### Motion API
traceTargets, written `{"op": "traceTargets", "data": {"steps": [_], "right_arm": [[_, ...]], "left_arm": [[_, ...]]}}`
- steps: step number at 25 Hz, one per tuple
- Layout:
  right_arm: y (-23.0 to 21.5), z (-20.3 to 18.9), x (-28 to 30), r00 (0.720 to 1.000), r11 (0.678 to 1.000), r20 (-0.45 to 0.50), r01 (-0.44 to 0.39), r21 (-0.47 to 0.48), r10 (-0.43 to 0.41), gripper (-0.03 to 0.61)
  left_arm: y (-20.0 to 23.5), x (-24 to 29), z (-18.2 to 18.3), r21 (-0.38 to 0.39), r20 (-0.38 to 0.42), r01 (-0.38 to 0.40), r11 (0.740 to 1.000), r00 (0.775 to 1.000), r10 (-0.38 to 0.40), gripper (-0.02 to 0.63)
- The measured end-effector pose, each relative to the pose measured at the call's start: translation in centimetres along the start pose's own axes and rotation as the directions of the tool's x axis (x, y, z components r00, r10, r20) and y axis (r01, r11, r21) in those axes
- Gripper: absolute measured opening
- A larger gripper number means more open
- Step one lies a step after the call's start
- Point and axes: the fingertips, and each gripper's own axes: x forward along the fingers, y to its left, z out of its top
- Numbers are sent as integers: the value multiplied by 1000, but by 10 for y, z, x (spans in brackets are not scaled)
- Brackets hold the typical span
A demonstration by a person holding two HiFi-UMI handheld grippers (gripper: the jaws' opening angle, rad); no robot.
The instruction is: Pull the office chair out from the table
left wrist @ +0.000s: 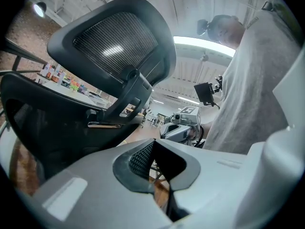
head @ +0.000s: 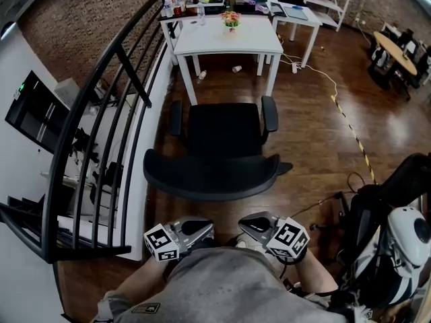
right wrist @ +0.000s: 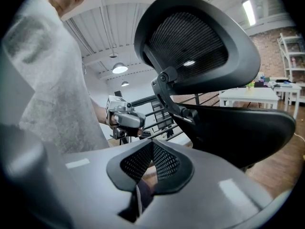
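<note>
Hidden in the head view beneath the seat of the black mesh-backed office chair (head: 225,133): base and wheels. Cut off at the lower edge: the person's arms, with only a grey-clad torso (head: 222,284) filling the space between the marker cubes.

Low in front of that torso, the left claw (head: 207,229) and the right claw (head: 244,223), near the chair's curved back but apart from it. In the left gripper view, left claw (left wrist: 153,149) pressed fully together, nothing between, chair headrest looming at upper left. Likewise in the right gripper view: right claw (right wrist: 151,152) pressed together and empty, headrest above and to the right.

Chair upright on the brown wooden floor (head: 310,133), clear of the white tabletop (head: 202,42), bare floor between the two.

On the tabletop, a small pot of flowers (head: 231,20), too small for more detail. Beneath it, two pale cups (head: 236,68) lying on the floor, contents impossible to tell.
</note>
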Motion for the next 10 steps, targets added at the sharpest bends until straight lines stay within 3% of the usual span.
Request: {"op": "traceTargets", "data": {"steps": [6,10], "right_arm": [[0,4,3,1000,1000,-7,-8,-14,8,6],[-2,13,20,998,997,-10,-56,-49,56,6]], "left_arm": [[1,0,4,0,1,1,1000,1000,-1,3],[9,-13,7,14,4,-41,999,999,41,3]]}}
